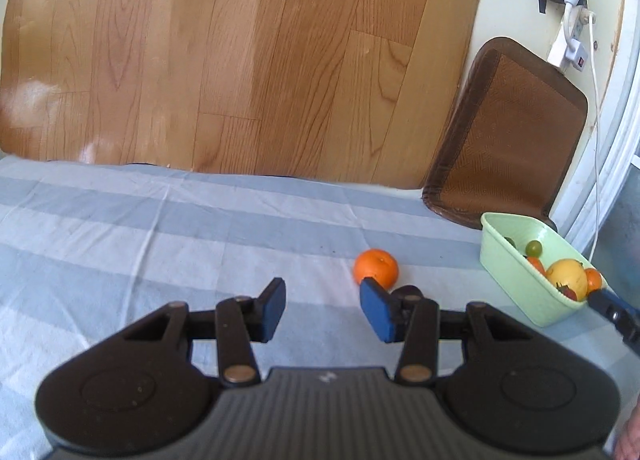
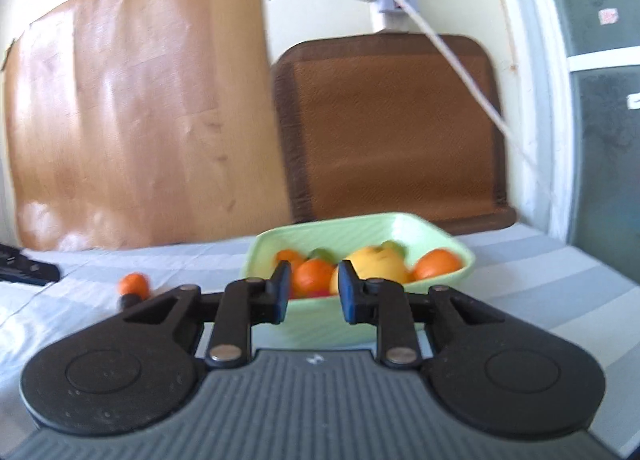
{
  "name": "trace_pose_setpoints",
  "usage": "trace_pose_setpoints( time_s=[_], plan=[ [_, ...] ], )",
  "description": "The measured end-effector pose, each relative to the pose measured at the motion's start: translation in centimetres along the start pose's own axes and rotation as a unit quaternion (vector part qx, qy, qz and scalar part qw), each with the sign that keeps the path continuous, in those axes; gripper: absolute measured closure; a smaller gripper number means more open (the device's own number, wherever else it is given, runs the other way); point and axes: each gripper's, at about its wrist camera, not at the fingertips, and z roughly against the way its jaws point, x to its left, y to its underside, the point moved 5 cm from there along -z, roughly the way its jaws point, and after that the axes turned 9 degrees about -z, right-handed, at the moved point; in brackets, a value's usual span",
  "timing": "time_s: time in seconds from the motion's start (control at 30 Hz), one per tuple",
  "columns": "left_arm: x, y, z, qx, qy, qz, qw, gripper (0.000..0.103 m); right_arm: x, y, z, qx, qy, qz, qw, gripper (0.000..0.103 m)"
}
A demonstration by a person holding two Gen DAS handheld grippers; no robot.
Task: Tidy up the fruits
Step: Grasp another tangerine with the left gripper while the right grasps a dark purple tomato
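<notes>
An orange tangerine (image 1: 376, 267) lies on the blue striped cloth, with a small dark fruit (image 1: 409, 292) just behind my right fingertip. My left gripper (image 1: 322, 310) is open and empty, a little short of the tangerine. A light green tub (image 1: 516, 280) at the right holds a yellow fruit (image 1: 566, 277), oranges, a green grape and red pieces. My right gripper (image 2: 313, 292) is open and empty just in front of the green tub (image 2: 360, 320), facing the oranges (image 2: 314, 277) inside. The tangerine also shows at the left in the right wrist view (image 2: 134, 285).
The striped cloth (image 1: 140, 228) covers the surface up to a wood-grain panel (image 1: 240, 52). A brown woven mat (image 1: 508, 132) leans on the wall behind the tub. A white cable and plug (image 1: 576, 32) hang on the wall. The right gripper's tip (image 1: 612, 310) touches the tub's rim.
</notes>
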Motion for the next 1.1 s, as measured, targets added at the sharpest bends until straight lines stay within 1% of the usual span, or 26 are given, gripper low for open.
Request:
trace_pose_setpoints(
  time_s=[0.1, 0.13, 0.17, 0.23, 0.27, 0.3, 0.37, 0.47, 0.53, 0.57, 0.63, 0.67, 0.7, 0.73, 0.77, 0.8, 0.9, 1.0, 1.07, 1.1],
  plan=[
    [-0.6, -0.7, -1.4, 0.007, 0.027, 0.003, 0.9996, 0.061, 3.3, 0.9, -0.6, 0.044, -0.054, 0.026, 0.997, 0.074],
    [-0.8, -1.1, -2.1, 0.012, 0.035, 0.006, 0.9993, 0.059, 4.4, 1.2, -0.9, 0.059, -0.069, 0.039, 0.995, 0.074],
    [-1.0, -1.5, -2.7, 0.016, 0.038, 0.008, 0.9991, 0.054, 5.7, 1.5, -1.5, 0.077, -0.083, 0.057, 0.992, 0.074],
    [-1.6, -2.0, -4.0, 0.021, 0.037, 0.005, 0.9991, 0.053, 7.8, 2.1, -2.8, 0.103, -0.099, 0.085, 0.986, 0.073],
    [-2.0, -2.2, -4.6, 0.025, 0.036, 0.000, 0.9990, 0.053, 9.0, 2.3, -3.7, 0.115, -0.108, 0.096, 0.983, 0.070],
    [-2.3, -2.5, -5.3, 0.029, 0.035, -0.005, 0.9989, 0.053, 9.6, 2.4, -4.5, 0.122, -0.116, 0.100, 0.981, 0.061],
    [-3.0, -2.8, -6.5, 0.037, 0.030, -0.015, 0.9987, 0.050, 10.5, 2.5, -6.4, 0.135, -0.120, 0.095, 0.979, 0.050],
    [-3.5, -2.7, -7.9, 0.053, 0.011, -0.031, 0.9981, 0.050, 11.5, 2.7, -9.1, 0.164, -0.126, 0.084, 0.975, 0.050],
    [-3.4, -2.4, -8.6, 0.062, 0.003, -0.033, 0.9975, 0.050, 11.9, 2.9, -10.4, 0.183, -0.131, 0.079, 0.971, 0.050],
    [-3.3, -2.3, -8.8, 0.063, 0.008, -0.029, 0.9976, 0.048, 12.0, 3.0, -10.9, 0.191, -0.133, 0.078, 0.969, 0.050],
    [-3.4, -2.2, -9.1, 0.063, 0.015, -0.026, 0.9975, 0.049, 12.3, 3.1, -11.7, 0.208, -0.136, 0.074, 0.966, 0.050],
    [-3.6, -2.2, -9.2, 0.062, 0.018, -0.029, 0.9975, 0.053, 12.5, 3.1, -11.9, 0.211, -0.136, 0.075, 0.965, 0.050],
    [-3.9, -2.1, -9.2, 0.060, 0.020, -0.032, 0.9975, 0.055, 12.6, 3.2, -12.2, 0.213, -0.131, 0.079, 0.965, 0.052],
    [-4.2, -2.1, -9.2, 0.059, 0.023, -0.036, 0.9973, 0.060, 12.7, 3.2, -12.5, 0.217, -0.126, 0.084, 0.964, 0.058],
    [-4.5, -2.0, -9.1, 0.059, 0.027, -0.039, 0.9972, 0.066, 12.8, 3.4, -12.6, 0.223, -0.124, 0.086, 0.963, 0.071],
    [-4.7, -1.9, -9.0, 0.058, 0.031, -0.040, 0.9971, 0.067, 12.8, 3.4, -12.3, 0.220, -0.124, 0.088, 0.964, 0.071],
    [-5.1, -1.5, -8.5, 0.054, 0.023, -0.047, 0.9972, 0.067, 12.6, 3.5, -11.1, 0.209, -0.120, 0.101, 0.965, 0.072],
    [-5.1, -1.1, -7.2, 0.052, 0.031, -0.035, 0.9976, 0.069, 12.1, 3.8, -9.2, 0.190, -0.116, 0.119, 0.968, 0.072],
    [-4.9, -0.7, -6.2, 0.047, 0.042, -0.025, 0.9977, 0.075, 11.6, 4.0, -7.3, 0.178, -0.113, 0.125, 0.969, 0.072],
    [-4.9, -0.3, -5.5, 0.045, 0.044, -0.023, 0.9977, 0.076, 11.2, 4.1, -6.3, 0.173, -0.114, 0.124, 0.970, 0.072]
  ],
)
